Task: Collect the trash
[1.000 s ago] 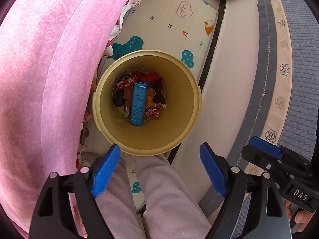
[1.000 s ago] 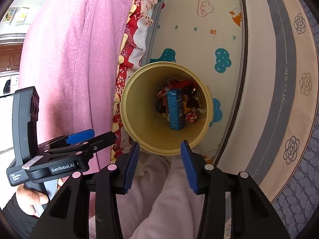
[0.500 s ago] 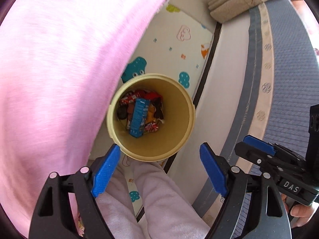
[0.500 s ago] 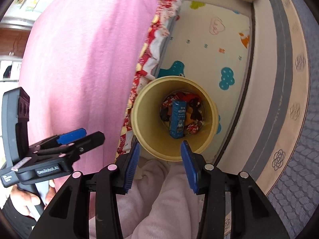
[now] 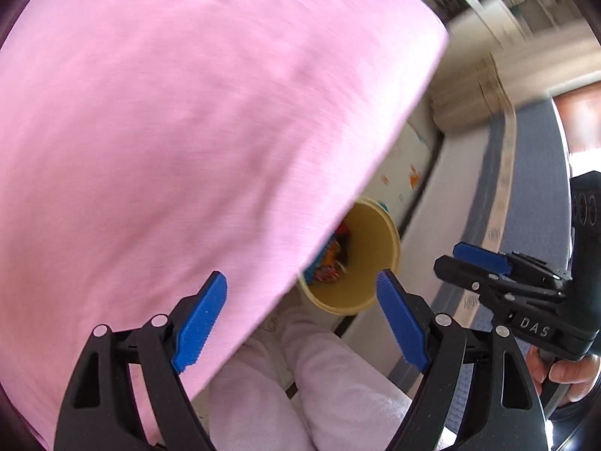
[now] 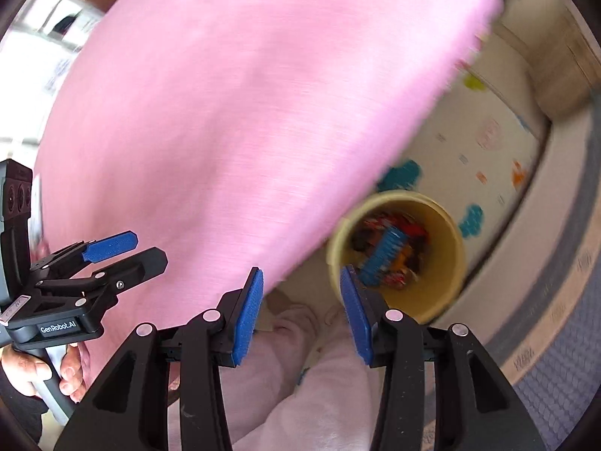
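Both views: the bin (image 5: 360,259) now looks smaller and is partly hidden by the pink cover (image 5: 188,131); judged, dropping is done and both tools are withdrawing. Left tool (image 5: 302,325): wide open, empty. Right tool (image 6: 300,314): part open, empty. Bin holds 1 blue box (image 6: 383,255) among wrappers (image 6: 398,278).

The left gripper (image 5: 302,317) hangs open and empty above a yellow bin (image 5: 370,263) of wrappers (image 5: 330,263), half hidden by pink cloth (image 5: 188,131).
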### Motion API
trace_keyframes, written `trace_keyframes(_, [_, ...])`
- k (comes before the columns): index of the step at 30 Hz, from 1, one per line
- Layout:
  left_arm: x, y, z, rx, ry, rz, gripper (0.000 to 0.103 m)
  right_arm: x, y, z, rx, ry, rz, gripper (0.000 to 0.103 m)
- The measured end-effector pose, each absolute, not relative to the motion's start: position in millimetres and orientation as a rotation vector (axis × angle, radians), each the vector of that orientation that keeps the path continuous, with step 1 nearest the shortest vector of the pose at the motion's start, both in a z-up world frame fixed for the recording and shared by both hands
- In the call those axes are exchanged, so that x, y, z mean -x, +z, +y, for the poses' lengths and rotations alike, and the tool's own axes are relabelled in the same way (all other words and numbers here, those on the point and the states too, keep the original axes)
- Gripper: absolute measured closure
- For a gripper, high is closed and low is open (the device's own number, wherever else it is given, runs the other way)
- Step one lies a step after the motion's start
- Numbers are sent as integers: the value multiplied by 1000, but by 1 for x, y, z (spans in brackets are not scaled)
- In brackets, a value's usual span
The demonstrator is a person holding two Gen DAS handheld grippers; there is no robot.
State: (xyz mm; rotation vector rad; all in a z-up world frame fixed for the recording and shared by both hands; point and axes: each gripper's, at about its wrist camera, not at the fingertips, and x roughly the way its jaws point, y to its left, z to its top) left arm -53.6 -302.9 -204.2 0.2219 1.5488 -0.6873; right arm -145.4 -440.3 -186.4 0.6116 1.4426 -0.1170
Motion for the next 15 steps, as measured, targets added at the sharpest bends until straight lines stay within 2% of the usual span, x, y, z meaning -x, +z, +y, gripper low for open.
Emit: trace_keyframes(15, [-12, -130, -85, 64, -286, 1337, 21, -5, -134, -246, -233, 268, 1386, 60])
